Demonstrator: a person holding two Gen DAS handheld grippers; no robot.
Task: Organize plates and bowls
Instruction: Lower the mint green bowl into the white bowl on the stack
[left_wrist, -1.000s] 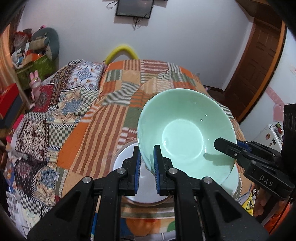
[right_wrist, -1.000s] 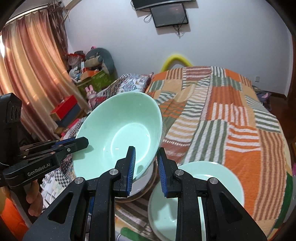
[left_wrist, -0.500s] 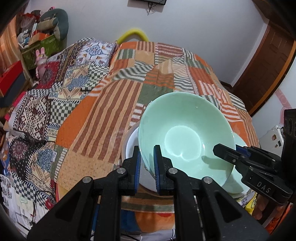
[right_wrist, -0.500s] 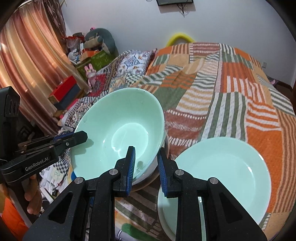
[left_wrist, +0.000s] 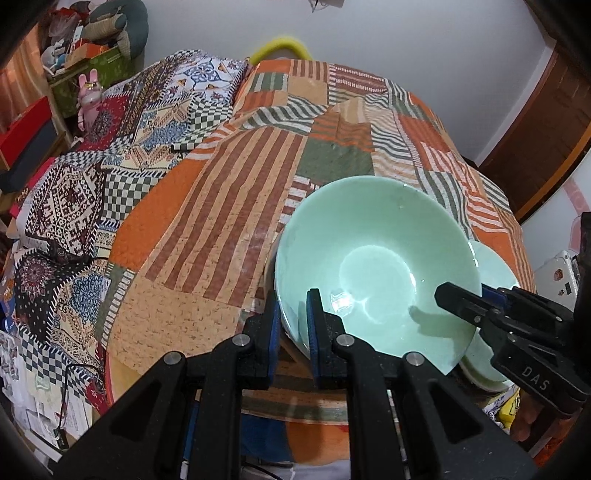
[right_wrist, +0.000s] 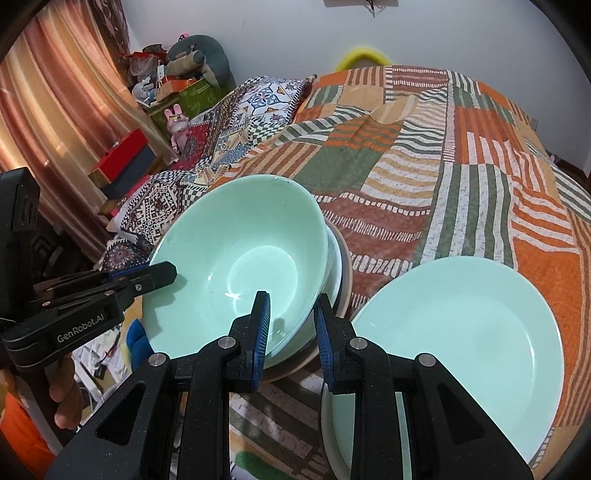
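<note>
The left gripper (left_wrist: 291, 321) was clenched on the near-left rim of the mint-green bowl (left_wrist: 373, 266). The bowl hung tilted over a white bowl (right_wrist: 334, 266) that sat on the patchwork bedspread (left_wrist: 229, 192). On its opposite rim, the right gripper (right_wrist: 291, 325) was clamped as well. Just right of the bowls, a stack of mint-green plates (right_wrist: 461, 332) lay on the bedspread's near edge.

Two close, downward wrist views from opposite rims of one shared green bowl (left_wrist: 373, 273).
</note>
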